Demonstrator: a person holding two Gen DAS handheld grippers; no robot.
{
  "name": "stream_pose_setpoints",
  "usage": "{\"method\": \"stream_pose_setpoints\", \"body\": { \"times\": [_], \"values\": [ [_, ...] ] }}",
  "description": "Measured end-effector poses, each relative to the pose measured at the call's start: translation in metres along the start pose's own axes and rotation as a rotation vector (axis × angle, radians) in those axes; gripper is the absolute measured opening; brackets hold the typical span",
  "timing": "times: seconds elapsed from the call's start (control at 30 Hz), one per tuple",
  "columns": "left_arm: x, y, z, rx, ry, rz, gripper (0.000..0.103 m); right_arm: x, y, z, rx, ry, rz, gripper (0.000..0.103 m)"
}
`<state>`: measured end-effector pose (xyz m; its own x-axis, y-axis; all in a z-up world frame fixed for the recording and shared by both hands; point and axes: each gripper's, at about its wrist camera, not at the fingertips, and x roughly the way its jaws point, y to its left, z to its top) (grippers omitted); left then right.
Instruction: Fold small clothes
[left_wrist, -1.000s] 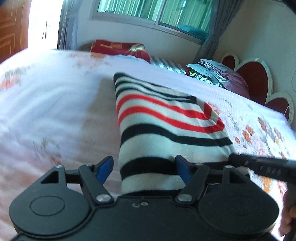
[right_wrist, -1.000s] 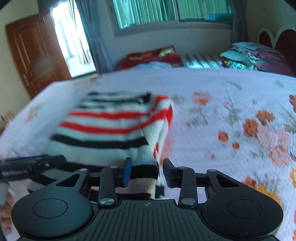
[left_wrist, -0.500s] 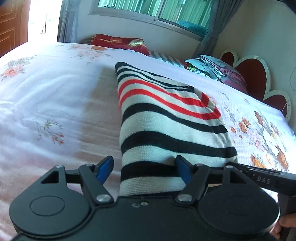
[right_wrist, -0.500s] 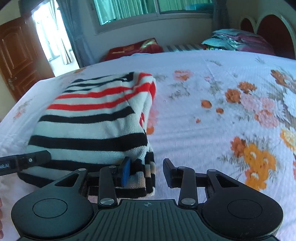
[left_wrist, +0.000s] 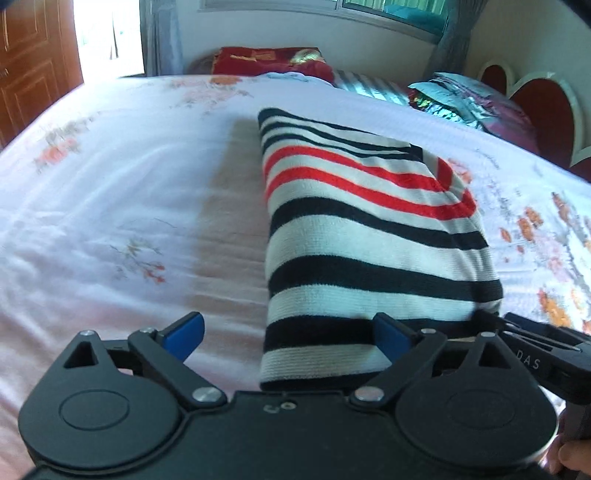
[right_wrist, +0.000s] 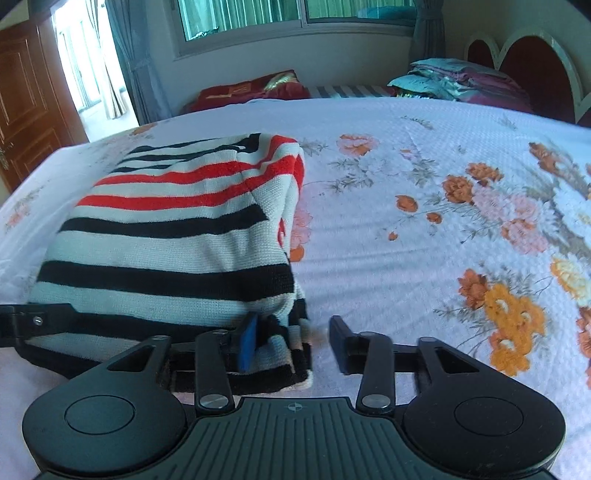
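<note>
A: What is seen nearest?

B: Nearest, the two claws are seen at the near hem of the striped sweater (left_wrist: 369, 236). The left claw (left_wrist: 288, 332) is spread wide, its jaws having just been opening; the near left corner of the hem lies between the pads, but it is not pressed. The right claw (right_wrist: 291, 339) is parted as well, its jaws also having just been opening, and the near right corner sits loose beside its left pad.

A: And where is the garment lying?

B: It is laid folded on the bed (right_wrist: 424, 192), as a narrow stack running from near to far, with black stripes near and red ones farther off. Beyond it, only floral sheet is seen, then a red cushion (left_wrist: 273, 61) and a pile of bedding (right_wrist: 458, 83) by the heart-shaped headboard (right_wrist: 535, 70) at the far right.

A: Which step is in hand?

B: The release after a fold is judged to be in hand; the sweater appears fully laid down.

A: What is called for next?

B: A clean withdrawal of both claws toward the near side is called for, so that the hem is not snagged and the stack is not dragged open.
</note>
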<state>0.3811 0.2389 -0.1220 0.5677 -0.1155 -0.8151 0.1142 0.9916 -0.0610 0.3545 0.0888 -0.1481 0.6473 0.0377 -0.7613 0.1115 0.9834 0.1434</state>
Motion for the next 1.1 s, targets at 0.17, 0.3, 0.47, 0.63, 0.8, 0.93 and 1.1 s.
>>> {"method": "stream_pose_setpoints", "body": {
  "times": [0.17,0.3,0.47,0.63,0.8,0.93,1.1],
  "values": [
    [-0.028,-0.009,-0.005,0.042,-0.091,0.048,0.097,-0.006,-0.004,0.005,-0.005,0.003,-0.01,0.064],
    [-0.062,-0.019,-0.017,0.086,-0.2,0.084,0.097,-0.035,-0.012,0.005,0.033,-0.041,0.044,0.069],
    [-0.094,-0.039,-0.032,0.158,-0.251,0.128,0.097,-0.081,-0.01,-0.002,-0.028,-0.094,0.114,0.077],
    [-0.122,-0.06,-0.051,0.221,-0.253,0.144,0.097,-0.119,-0.009,-0.021,-0.097,-0.102,0.168,0.079],
    [-0.158,-0.063,-0.073,0.143,-0.241,0.05,0.097,-0.159,-0.016,-0.045,-0.152,-0.093,0.216,0.086],
    [-0.191,-0.062,-0.093,0.075,-0.283,0.06,0.097,-0.199,-0.024,-0.064,-0.186,-0.104,0.244,0.091],
    [-0.228,-0.066,-0.113,0.087,-0.296,0.118,0.097,-0.252,-0.03,-0.082,-0.209,-0.173,0.217,0.103]
  ]
}}
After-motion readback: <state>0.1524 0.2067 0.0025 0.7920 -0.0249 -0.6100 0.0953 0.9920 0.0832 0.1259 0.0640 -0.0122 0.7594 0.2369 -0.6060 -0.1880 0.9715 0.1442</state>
